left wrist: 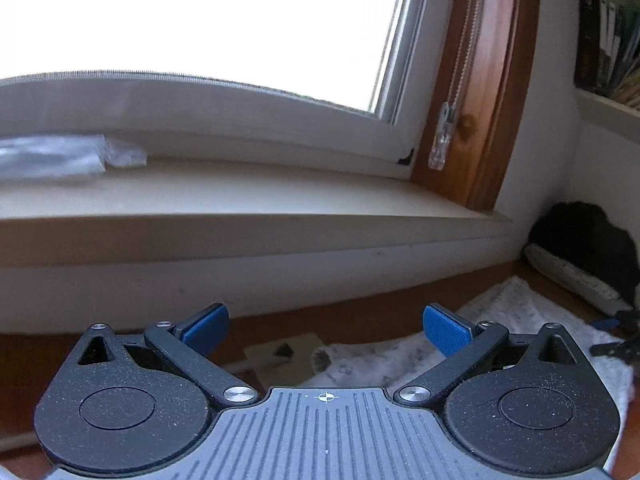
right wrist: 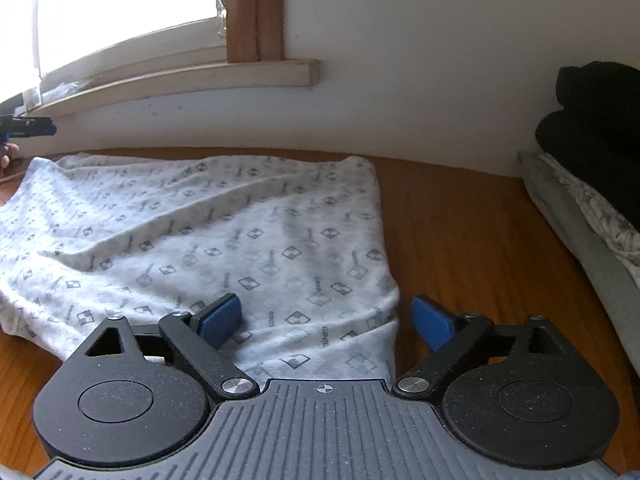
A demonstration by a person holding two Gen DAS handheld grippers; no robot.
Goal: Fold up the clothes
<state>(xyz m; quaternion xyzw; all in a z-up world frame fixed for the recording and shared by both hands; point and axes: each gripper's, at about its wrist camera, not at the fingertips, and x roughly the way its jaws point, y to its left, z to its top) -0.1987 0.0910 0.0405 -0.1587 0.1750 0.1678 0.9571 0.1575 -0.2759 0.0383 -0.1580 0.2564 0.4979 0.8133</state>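
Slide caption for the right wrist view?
Open right gripper poised over the patterned white garment spread on the wooden table.

no legible text anywhere

The patterned garment (right wrist: 208,232) runs off the left edge; the dark pile (right wrist: 600,128) is cut off at the right.

A brown wooden table (right wrist: 460,240) carries the load; a white patterned garment (right wrist: 208,236) lies spread flat across it from centre to 9 o'clock; at 3 o'clock a stack of folded clothes (right wrist: 592,200) rests by the wall.
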